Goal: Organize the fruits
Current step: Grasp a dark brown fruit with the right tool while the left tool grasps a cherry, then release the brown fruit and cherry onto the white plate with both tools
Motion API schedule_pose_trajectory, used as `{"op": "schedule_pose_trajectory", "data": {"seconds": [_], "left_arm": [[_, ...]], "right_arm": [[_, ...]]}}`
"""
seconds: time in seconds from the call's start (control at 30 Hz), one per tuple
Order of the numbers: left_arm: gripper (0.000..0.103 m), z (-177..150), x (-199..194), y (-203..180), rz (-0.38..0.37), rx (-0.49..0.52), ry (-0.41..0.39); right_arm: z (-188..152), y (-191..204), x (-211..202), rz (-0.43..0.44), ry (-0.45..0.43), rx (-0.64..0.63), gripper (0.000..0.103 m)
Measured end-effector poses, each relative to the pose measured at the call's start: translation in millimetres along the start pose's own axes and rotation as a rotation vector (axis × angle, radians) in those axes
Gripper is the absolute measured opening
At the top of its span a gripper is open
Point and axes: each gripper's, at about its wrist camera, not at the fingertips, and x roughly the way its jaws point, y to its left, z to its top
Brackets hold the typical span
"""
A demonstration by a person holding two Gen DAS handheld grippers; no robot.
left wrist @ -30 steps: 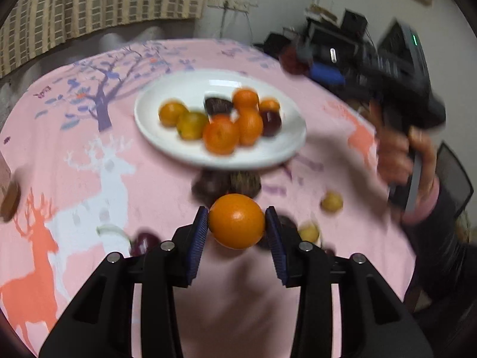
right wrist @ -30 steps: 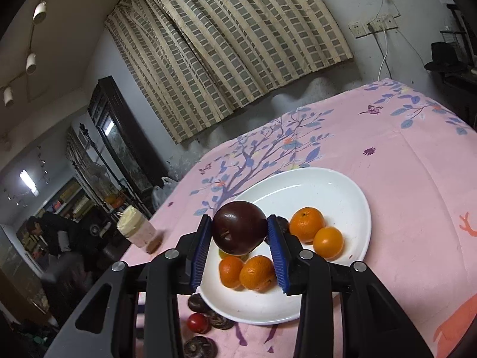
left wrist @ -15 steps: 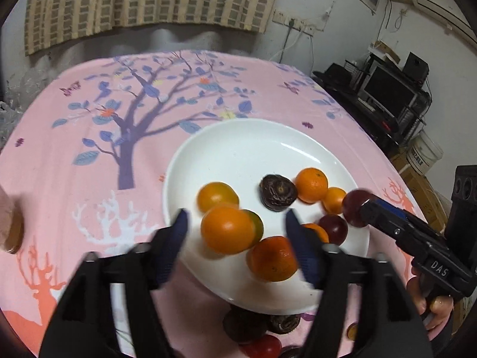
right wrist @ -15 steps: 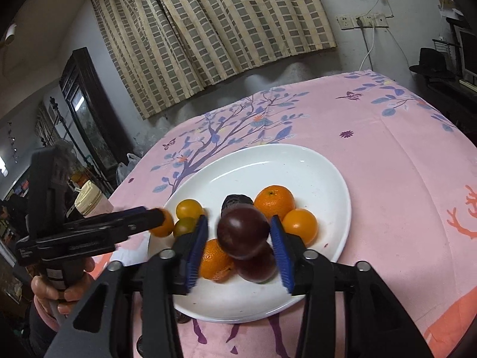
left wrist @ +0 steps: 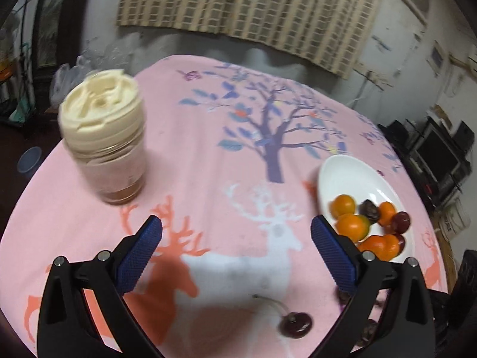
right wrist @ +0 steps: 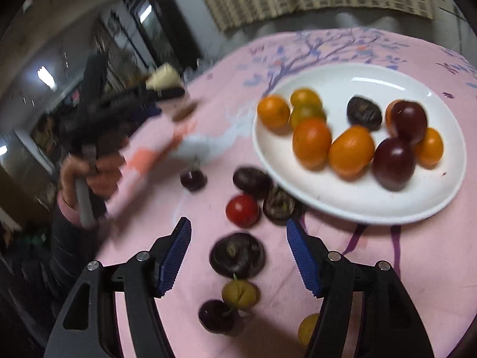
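A white plate holds several oranges and two dark plums; it also shows in the left wrist view. My right gripper is open and empty above loose fruit on the cloth: a dark round fruit, a red tomato, a green fruit. My left gripper is wide open and empty over the pink cloth, left of the plate. A dark cherry lies below it.
A jar with a cream lid stands at the left of the pink deer-print tablecloth. More dark fruits lie beside the plate's near rim. The left hand and its gripper show blurred in the right wrist view.
Both grippers have opened and let their fruit go onto the plate: the orange from the left, the plum from the right. Both have pulled back; the left swung left toward the jar.
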Motion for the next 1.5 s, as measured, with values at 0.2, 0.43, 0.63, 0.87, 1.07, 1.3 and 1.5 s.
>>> {"op": "schedule_pose_trajectory", "data": {"seconds": [0.2, 0.43, 0.63, 0.87, 1.07, 1.3, 1.5], "left_arm": [[0.098, -5, -5, 3, 0.015, 0.016, -0.01], [0.098, -11, -6, -10, 0.014, 0.109, 0.003], [0.098, -33, -9, -27, -0.176, 0.259, 0.098], [0.061, -96, -9, -63, -0.215, 0.551, 0.176], [0.048, -97, 6, -59, -0.185, 0.516, 0.218], [0.028, -92, 9, -57, -0.205, 0.498, 0.226], [0.028, -90, 4, -60, -0.223, 0.494, 0.203]], "right_arm": [[-3, 11, 19, -0.045, 0.091, -0.057, 0.067], [-11, 33, 26, -0.173, 0.086, -0.179, 0.051], [-6, 14, 9, -0.054, 0.029, -0.081, 0.042], [1, -7, -22, 0.019, -0.094, 0.03, 0.042], [0, -5, -22, 0.006, -0.088, 0.021, 0.042], [-1, -2, -25, 0.012, -0.099, 0.018, 0.042], [0, -8, -23, 0.042, -0.1, 0.056, 0.042]]}}
